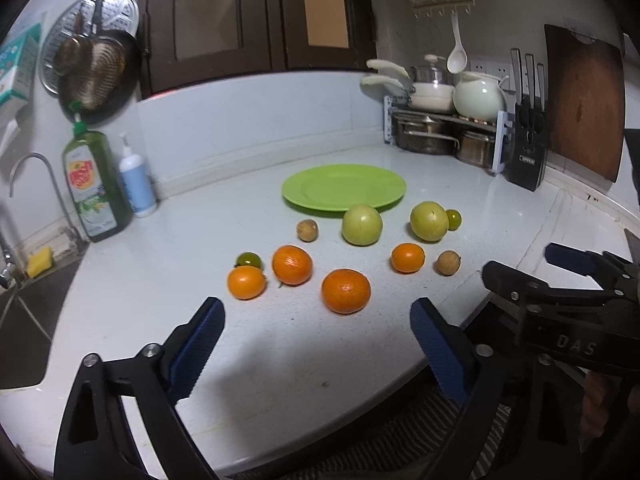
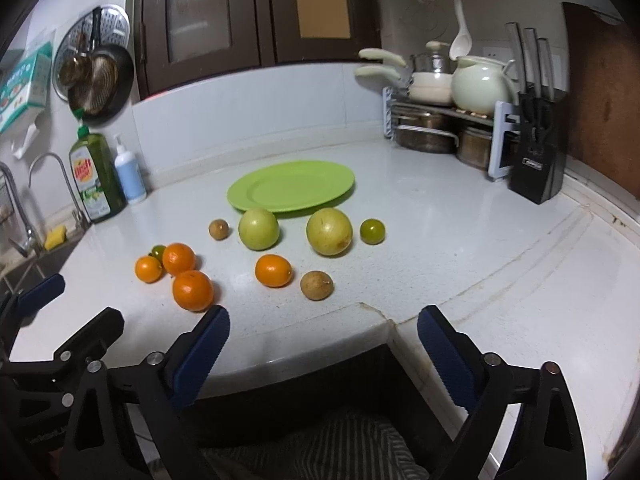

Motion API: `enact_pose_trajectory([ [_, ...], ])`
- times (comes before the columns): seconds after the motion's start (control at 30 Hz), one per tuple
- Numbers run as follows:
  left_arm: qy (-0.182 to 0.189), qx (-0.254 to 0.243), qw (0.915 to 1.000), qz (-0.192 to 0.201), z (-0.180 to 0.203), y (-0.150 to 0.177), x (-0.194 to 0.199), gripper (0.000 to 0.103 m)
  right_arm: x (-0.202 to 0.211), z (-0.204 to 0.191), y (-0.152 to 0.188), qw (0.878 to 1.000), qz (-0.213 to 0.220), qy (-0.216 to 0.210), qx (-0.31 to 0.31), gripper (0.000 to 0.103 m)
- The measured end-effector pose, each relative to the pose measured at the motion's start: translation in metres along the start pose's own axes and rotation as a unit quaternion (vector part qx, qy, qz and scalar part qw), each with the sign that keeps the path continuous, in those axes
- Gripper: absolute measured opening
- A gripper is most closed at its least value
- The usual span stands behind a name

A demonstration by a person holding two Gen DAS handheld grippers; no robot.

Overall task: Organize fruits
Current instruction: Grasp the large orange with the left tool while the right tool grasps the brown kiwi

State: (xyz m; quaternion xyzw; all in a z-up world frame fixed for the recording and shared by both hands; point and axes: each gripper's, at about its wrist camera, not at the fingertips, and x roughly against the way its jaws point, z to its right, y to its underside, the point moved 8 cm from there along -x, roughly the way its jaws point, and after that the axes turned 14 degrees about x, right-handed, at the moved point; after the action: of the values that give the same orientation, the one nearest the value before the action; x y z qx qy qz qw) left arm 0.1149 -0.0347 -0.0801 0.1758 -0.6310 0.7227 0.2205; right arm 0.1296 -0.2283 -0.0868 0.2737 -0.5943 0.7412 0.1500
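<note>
L gripper [image 1: 316, 330], jaws wide apart & empty: big orange [image 1: 346, 290] lies just ahead, centred, roundish w/ no long axis. R gripper [image 2: 323, 338], also agape & empty, sits farther right; same orange is ahead-left. Green plate [image 1: 344, 187] beyond, empty.

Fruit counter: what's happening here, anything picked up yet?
Nothing picked up yet. A person holds two grippers at the near edge of the white counter; the left gripper and right gripper are both open and empty. All the fruit, including four oranges, two green apples and smaller pieces, sits loose on the counter in front of the green plate, which holds nothing.
</note>
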Motion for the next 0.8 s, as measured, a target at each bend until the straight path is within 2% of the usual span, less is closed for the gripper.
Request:
enact_pose_trajectory([
  [0.4, 0.017, 0.015, 0.9975, -0.066, 0.002, 0.001, -0.063, 0.074, -0.06, -0.001, -0.006, 0.998, -0.06, -0.036, 0.008, 0.072],
  [0.8, 0.041, 0.016, 0.9939, -0.101, 0.012, 0.002, -0.088, 0.059, -0.089, -0.001, -0.004, 0.994, -0.089, -0.059, 0.005, 0.052],
])
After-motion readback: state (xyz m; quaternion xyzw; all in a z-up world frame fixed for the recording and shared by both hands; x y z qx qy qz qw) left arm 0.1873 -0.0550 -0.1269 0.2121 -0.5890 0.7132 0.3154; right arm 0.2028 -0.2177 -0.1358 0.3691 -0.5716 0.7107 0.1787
